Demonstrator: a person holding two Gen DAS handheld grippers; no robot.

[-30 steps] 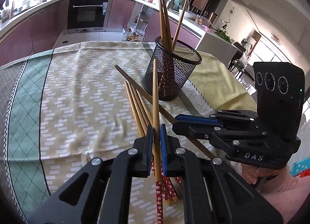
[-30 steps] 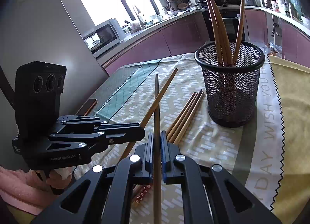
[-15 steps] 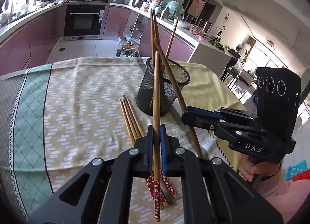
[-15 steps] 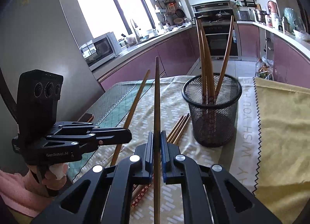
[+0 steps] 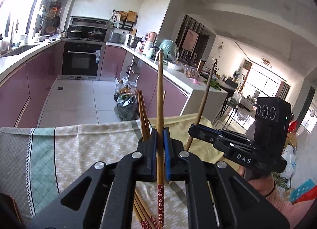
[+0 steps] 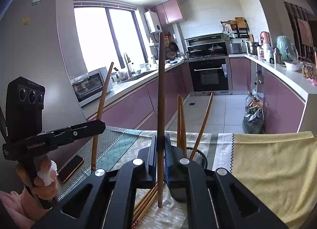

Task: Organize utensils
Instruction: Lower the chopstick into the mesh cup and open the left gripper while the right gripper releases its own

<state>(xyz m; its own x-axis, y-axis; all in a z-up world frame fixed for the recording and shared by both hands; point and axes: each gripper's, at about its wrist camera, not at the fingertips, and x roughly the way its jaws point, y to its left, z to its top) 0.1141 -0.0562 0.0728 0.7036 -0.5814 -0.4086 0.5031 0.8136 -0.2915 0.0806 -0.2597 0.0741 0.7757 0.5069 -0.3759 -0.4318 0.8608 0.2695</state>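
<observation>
We hold the left gripper point(image 5: 160, 145) clamped on a pale bamboo chopstick with a red flower-patterned handle end point(image 5: 159, 110), its blue-padded jaws pinching the shaft about midway so the stick stands upright, patterned end down. That grip, we judge, suits a drop into a holder. The right gripper point(image 6: 160, 149) is likewise closed on a plain dark-brown wooden chopstick point(image 6: 160, 94), also vertical and gripped near mid-length, leaving the lower end free below the jaws.

Below both grippers, a loose bundle of slender tan chopsticks point(image 6: 145, 202) lies flat on the cloth, waiting their turn. Just beyond the right gripper sits the black wire-mesh cup point(image 6: 198, 156), mostly hidden behind its fingers; several chopsticks point(image 6: 181, 122) already lean out of it, fanned by the round rim. We reckon the held pair goes there next.

The woven tablecloth with a cream brick pattern and green diamond border point(image 5: 79, 149) covers the table, soft and slightly rumpled, meeting a plain yellow cloth point(image 6: 273, 159) on the far side. A dark smartphone with an orange edge point(image 6: 71, 167) lies flat near the left hand.
</observation>
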